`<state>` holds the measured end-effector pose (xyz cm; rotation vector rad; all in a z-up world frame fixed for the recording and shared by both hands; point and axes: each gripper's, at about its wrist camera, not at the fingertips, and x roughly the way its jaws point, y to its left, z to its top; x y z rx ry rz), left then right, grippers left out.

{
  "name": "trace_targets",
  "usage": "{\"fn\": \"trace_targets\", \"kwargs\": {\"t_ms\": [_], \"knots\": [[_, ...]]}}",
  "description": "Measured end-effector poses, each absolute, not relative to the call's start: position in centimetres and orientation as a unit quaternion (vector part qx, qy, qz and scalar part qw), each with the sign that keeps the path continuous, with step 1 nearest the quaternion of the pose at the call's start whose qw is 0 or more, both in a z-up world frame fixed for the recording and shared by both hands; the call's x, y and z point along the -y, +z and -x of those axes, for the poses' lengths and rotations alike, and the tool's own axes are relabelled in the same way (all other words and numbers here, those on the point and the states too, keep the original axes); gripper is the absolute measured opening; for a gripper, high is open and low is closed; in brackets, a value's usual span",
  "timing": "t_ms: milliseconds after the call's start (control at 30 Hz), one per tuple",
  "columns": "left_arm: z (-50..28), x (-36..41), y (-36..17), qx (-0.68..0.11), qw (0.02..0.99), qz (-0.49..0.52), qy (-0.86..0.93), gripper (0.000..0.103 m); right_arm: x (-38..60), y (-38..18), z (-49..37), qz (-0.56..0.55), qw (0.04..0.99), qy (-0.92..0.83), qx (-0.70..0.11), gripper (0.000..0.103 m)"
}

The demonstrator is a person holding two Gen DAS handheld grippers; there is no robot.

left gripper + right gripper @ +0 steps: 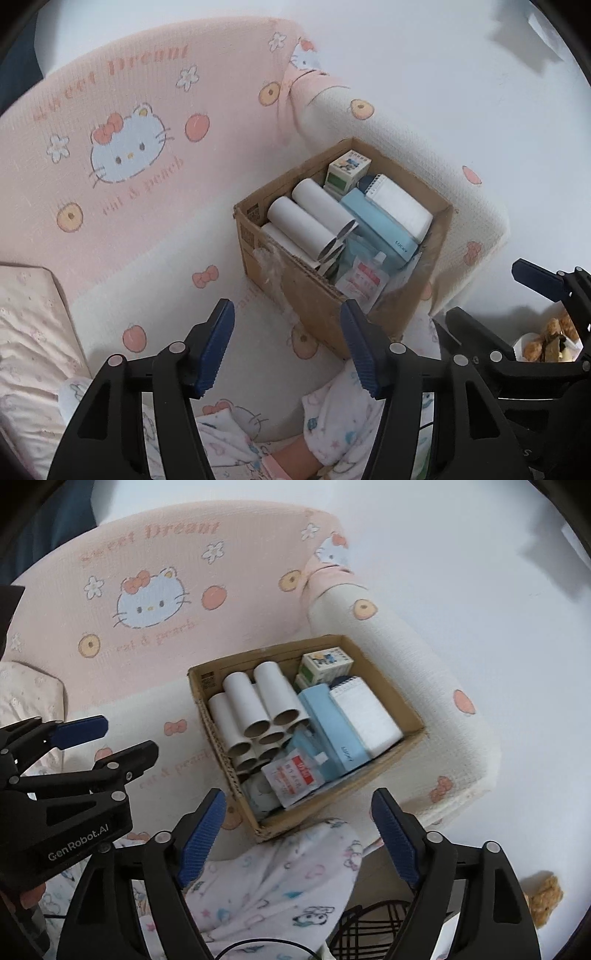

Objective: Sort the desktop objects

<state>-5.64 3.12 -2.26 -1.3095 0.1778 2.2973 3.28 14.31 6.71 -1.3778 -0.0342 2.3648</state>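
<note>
A cardboard box (314, 295) (332, 801) stands on the sofa seat against the right armrest. It holds several white paper rolls (306, 221) (255, 705), a light blue box (380, 225) (332, 723), a white spiral notepad (399, 203) (365, 712), a small printed carton (347, 170) (325, 664) and a red-and-white pouch (364, 280) (295, 775). My left gripper (288, 325) (114, 740) hovers open and empty at the box's near-left side. Just before the box's near corner, my right gripper (299, 812) (495, 299) is open too, nothing between its fingers.
The sofa (129, 92) is pink and white with a cat-and-peach print, its armrest (399, 657) to the right of the box. A pale cushion (26, 314) lies at the left. A person's patterned pyjama legs (280, 878) are below the grippers. A black wire basket (369, 930) sits bottom right.
</note>
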Motion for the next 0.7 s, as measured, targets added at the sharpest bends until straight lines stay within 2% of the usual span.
{"fn": "trace_targets", "kwargs": {"t_ms": [200,700], "knots": [[4.7,-3.6,-1.1,-0.075,0.246,0.47,0.844,0.064,-14.6,8.2,-4.7,0.468,0.2,0.861,0.006,0.081],[5.1,-2.5,-1.4,-0.078,0.221,0.474,0.849,0.068,-14.2,7.7,-4.0,0.475,0.183,0.861,-0.006,0.081]]}}
